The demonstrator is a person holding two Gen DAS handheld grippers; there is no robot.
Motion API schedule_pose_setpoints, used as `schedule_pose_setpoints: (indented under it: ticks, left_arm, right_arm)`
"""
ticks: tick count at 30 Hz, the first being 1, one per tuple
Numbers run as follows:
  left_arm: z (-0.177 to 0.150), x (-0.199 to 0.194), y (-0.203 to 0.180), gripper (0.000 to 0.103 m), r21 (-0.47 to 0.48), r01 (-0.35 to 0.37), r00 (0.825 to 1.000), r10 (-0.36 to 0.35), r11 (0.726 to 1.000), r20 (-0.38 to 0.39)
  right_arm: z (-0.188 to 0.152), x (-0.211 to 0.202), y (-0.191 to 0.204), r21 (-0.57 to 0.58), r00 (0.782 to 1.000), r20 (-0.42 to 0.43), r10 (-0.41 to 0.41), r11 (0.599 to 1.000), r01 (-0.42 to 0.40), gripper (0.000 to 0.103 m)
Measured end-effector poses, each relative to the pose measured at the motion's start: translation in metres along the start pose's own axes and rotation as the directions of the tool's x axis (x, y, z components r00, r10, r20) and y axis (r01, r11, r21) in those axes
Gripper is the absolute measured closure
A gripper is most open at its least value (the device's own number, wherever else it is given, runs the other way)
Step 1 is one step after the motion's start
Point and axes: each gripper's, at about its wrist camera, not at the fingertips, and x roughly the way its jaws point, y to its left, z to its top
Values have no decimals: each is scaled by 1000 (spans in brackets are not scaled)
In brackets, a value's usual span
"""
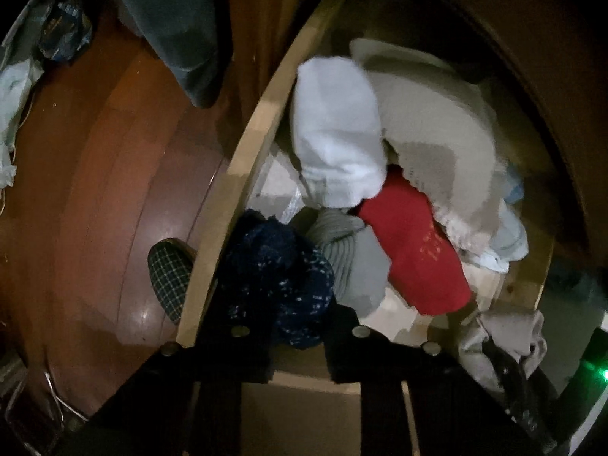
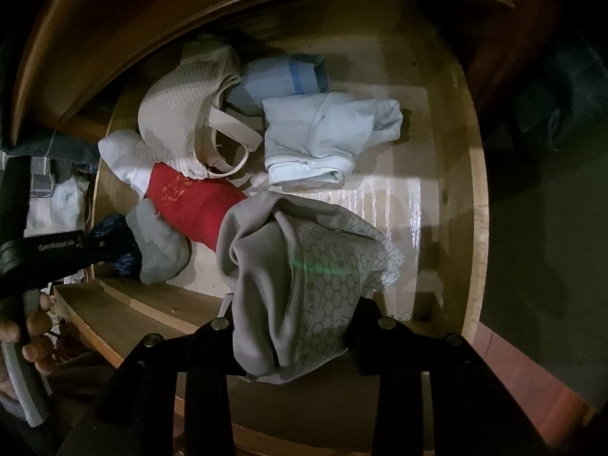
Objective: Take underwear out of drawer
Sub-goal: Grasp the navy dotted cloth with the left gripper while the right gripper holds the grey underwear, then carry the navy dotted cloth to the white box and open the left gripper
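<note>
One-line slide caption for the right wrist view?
Right gripper clamps grey honeycomb-print underwear above the open drawer of folded clothes.

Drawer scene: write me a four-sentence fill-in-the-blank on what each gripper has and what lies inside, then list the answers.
1. The right gripper is shut on the ____ honeycomb-print underwear.
2. The left gripper grips a dark ____ speckled knit bundle.
3. Between the grey sock and the beige bra lies a ____ garment.
4. All of these sit in a wooden ____.

Answers: grey; blue; red; drawer
</note>
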Motion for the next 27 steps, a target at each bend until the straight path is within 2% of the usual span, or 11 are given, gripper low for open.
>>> schedule_pose_setpoints:
  ticks: [2,7,10,15,18,20,22,24,25,26,27]
  left_arm:
    - [-7,-11,-2,86,27,28,999,-29,999,18]
    - [-30,-43,-13,86,155,39,994,-55,987,99]
    - [-48,-65,-21,86,256,34,985,-76,966,157]
    - [-73,-113,-36,86,406,64,962,-164,912,218]
    - [-82,-156,-41,86,469,98,931,-247,878,267]
    - [-84,-193,-42,86,497,122,897,-310,859,314]
    - [-82,-228,-41,86,509,195,848,-405,838,343]
    - [-77,-251,-37,86,504,330,787,-527,798,320]
    - [-75,-263,-39,86,525,355,761,-566,773,319]
    - [-75,-271,-42,86,542,324,748,-561,776,356]
    - [-76,-278,-46,86,548,273,741,-536,791,404]
  right_arm:
    - [0,-1,-1,6,1000,5,1,1000,-1,69]
    - [1,-5,2,-7,999,32,5,1000,-5,69]
    - [1,-3,5,-19,999,35,-18,1000,19,69]
    - [1,-3,6,-22,999,34,-32,999,32,69]
    - [1,-3,5,-17,999,34,-35,999,36,69]
    - [1,-3,5,-14,999,32,-36,999,37,69]
    - [1,-3,5,-13,999,32,-41,999,42,69]
    - [1,-5,4,-11,998,36,-46,999,47,69]
    - [1,-5,4,-13,998,37,-46,999,47,69]
    - [1,-5,4,-16,998,38,-45,999,46,69]
    - [0,-5,3,-19,998,37,-45,999,46,69]
